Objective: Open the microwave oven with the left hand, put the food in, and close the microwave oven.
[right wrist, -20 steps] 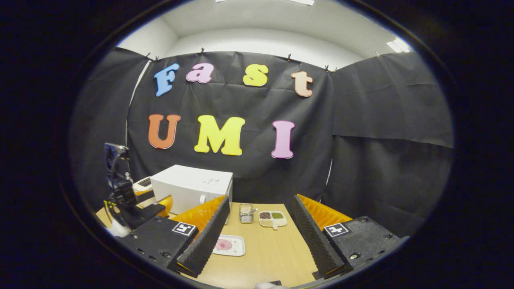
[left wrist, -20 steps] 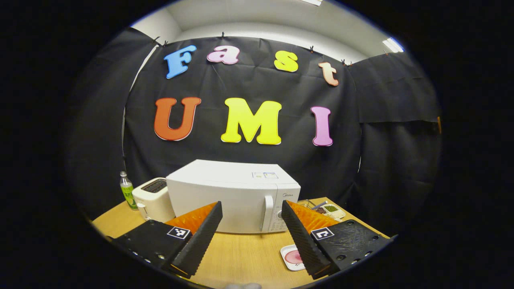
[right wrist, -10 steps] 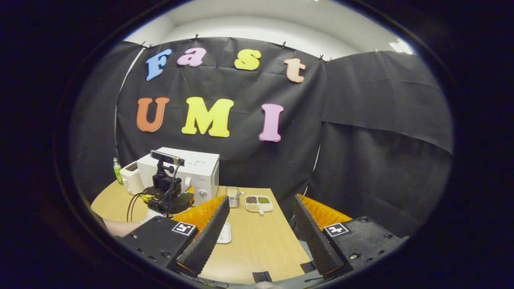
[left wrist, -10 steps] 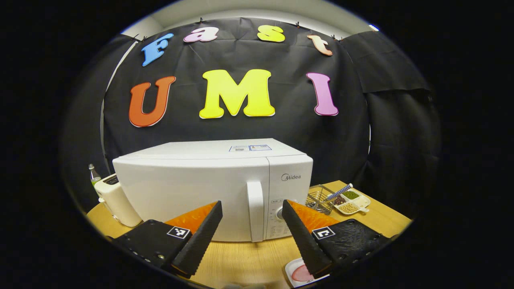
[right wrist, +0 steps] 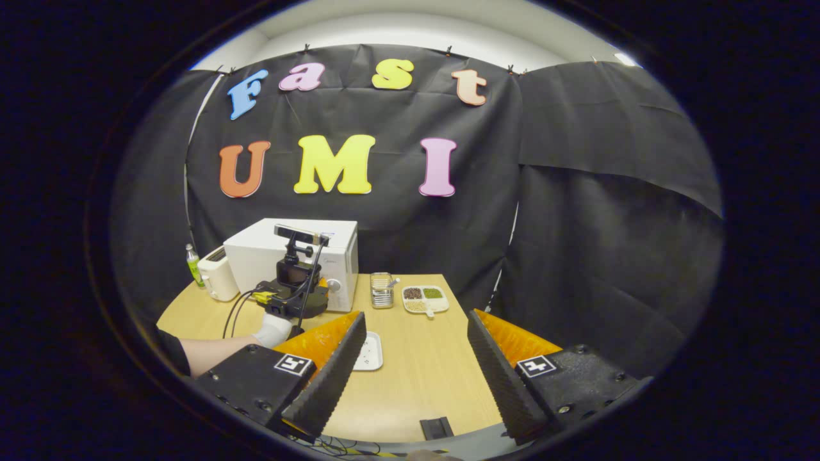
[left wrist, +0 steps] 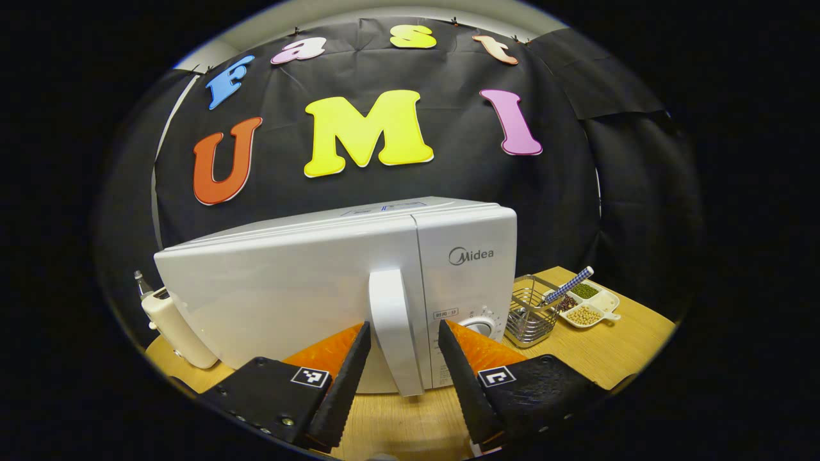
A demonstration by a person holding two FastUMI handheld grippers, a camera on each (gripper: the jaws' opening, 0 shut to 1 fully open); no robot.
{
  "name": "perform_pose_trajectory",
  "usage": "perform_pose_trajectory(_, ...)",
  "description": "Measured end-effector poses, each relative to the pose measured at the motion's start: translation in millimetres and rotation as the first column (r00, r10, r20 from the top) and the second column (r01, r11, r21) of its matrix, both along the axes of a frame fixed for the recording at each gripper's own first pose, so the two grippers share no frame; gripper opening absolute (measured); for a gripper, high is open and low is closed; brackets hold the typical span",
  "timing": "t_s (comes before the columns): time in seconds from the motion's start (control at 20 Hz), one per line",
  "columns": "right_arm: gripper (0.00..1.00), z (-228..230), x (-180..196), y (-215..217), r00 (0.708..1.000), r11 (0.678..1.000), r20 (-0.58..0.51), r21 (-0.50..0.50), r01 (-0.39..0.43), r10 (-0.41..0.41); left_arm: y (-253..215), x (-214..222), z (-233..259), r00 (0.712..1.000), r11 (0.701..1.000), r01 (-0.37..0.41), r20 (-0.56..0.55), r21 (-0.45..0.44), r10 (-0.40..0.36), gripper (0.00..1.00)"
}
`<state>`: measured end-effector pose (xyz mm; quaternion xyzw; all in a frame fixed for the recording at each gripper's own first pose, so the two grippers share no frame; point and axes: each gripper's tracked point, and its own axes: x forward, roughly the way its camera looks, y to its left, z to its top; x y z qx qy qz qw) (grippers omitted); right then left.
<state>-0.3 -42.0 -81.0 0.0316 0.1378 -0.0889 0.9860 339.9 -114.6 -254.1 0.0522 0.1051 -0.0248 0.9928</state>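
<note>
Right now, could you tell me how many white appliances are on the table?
2: the microwave in front of the left gripper, and a toaster beside its far side.

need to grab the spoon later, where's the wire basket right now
In the left gripper view the wire basket stands on the table just right of the microwave, with the divided snack dish on its other side.

My left gripper (left wrist: 402,333) faces the microwave (left wrist: 307,288), a smooth, glossy white shell with a plastic-looking door handle (left wrist: 391,339). The table (left wrist: 615,346) beneath looks like pale, matt wood grain. Beside the microwave stands a shiny metal wire basket (left wrist: 528,314) and a glossy white divided dish (left wrist: 592,307). My finger pads (left wrist: 346,378) are ridged and matt.
</note>
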Motion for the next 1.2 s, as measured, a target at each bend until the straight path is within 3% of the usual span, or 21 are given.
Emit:
perform_pose_trajectory(0.15, 1.00, -3.2, -3.6, -6.1, 1.000, 1.000, -0.010, 0.002, 0.014, -0.014, 4.8, 1.5, -3.6, 1.000, 1.000, -0.010, -0.014, 0.006, 0.010, 0.61)
perform_pose_trajectory(0.2, 1.00, -3.2, -5.1, -8.7, 1.000, 1.000, -0.012, 0.002, 0.020, -0.020, 2.6, 2.3, -7.0, 1.000, 1.000, -0.002, -0.024, -0.015, 0.002, 0.37)
perform_pose_trajectory(0.25, 0.96, -4.3, -5.8, -11.3, 1.000, 1.000, -0.014, 0.005, 0.027, -0.027, 1.1, 3.0, -7.8, 1.000, 0.999, -0.003, -0.028, -0.035, 0.002, 0.37)
perform_pose_trajectory(0.4, 1.00, -8.1, -7.1, -14.4, 0.999, 0.999, -0.019, 0.024, 0.038, -0.038, 3.0, -1.4, -7.7, 0.999, 0.997, -0.008, -0.044, -0.078, 0.005, 0.17)
perform_pose_trajectory(0.55, 1.00, -8.6, -10.7, -14.0, 0.999, 0.999, -0.022, 0.032, 0.041, -0.040, 0.1, -4.3, -5.0, 0.999, 0.994, 0.011, -0.052, -0.111, -0.017, 0.07)
perform_pose_trajectory(0.95, 0.96, 4.2, -16.9, -14.3, 0.999, 0.999, 0.012, -0.008, 0.037, -0.037, 1.2, -8.0, -5.0, 0.996, 0.992, 0.056, -0.057, -0.112, -0.063, 0.07)
perform_pose_trajectory(1.2, 0.97, 5.6, -15.0, -6.6, 1.000, 1.000, 0.018, 0.001, 0.016, -0.016, 13.0, -65.0, -2.5, 0.994, 0.992, 0.106, -0.002, -0.064, -0.107, 0.05)
